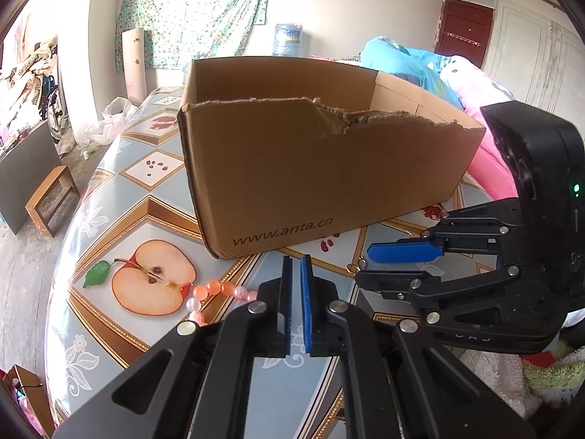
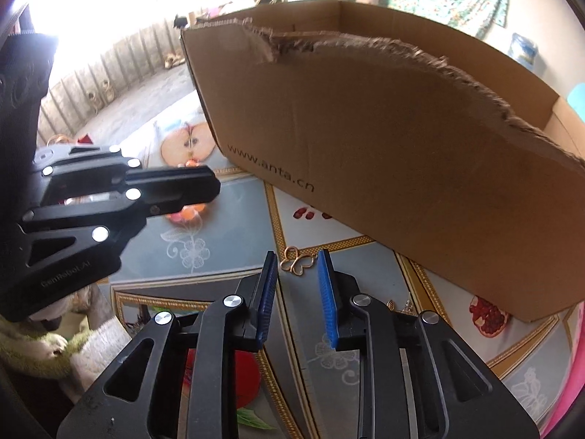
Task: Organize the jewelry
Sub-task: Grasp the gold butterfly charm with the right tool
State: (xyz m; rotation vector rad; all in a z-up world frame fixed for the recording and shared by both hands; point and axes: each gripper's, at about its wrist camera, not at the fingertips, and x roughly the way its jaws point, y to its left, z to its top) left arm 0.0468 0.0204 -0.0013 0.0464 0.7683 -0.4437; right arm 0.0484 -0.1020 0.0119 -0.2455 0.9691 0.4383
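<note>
Fruit-printed oilcloth covers the table [image 1: 109, 219] I'm working at, with a curtained wall far behind. On the left, near the printed apple half, a string of orange and pink beads [image 1: 215, 292] lies on the cloth just beside my left gripper [image 1: 297, 267], whose jaws are shut with nothing between them. Farther back stands the torn cardboard box [image 1: 321, 168], open at the top, where I judge the jewelry belongs. To the right, near the box's front wall, a small gold clover-shaped piece [image 2: 297, 261] lies flat on the cloth, just ahead of my right gripper [image 2: 295, 259]. That gripper's jaws stand partly open, one blue pad on either side of the piece, gripping nothing yet. To pick it up well, I'd lower the tips until they nearly brush the cloth, keep the piece centred between the pads, and close slowly so thin wire doesn't skate out sideways or tip flat under one pad. Once it's pinched, I'd lift straight up before carrying it over the ragged box edge, which could snag it.
</note>
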